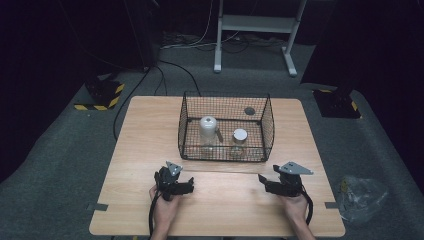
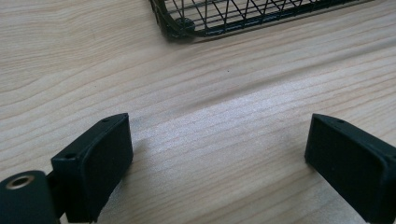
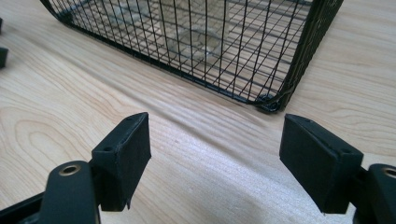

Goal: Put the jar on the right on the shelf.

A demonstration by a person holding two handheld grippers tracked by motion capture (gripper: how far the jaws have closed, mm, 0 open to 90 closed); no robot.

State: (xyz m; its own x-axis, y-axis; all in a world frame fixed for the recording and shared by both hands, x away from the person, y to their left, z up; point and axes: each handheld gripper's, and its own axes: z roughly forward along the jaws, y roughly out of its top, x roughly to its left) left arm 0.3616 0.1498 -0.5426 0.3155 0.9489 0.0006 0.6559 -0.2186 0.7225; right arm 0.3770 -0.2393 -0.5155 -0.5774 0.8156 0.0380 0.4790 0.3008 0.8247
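We rest our left gripper [image 1: 189, 184] and right gripper [image 1: 262, 181], both open and empty, on the pale wooden counter [image 1: 220, 205] near the black wire basket [image 1: 226, 131], seemingly poised to reach its two clear white-capped jars [image 1: 208, 131].

Basket contents veiled by mesh, edges cropping the rest

In the high view the wire basket [image 1: 226, 127] screens two jars [image 1: 208, 131], their contents too small to tell; a dark round thing [image 1: 249, 111] inside stays unidentifiable. The person's forearms are cut off by the bottom edge. In the left gripper view the basket [image 2: 243, 16] is cropped by the top edge; in the right gripper view a glass shape [image 3: 196, 39] blurs behind the mesh.
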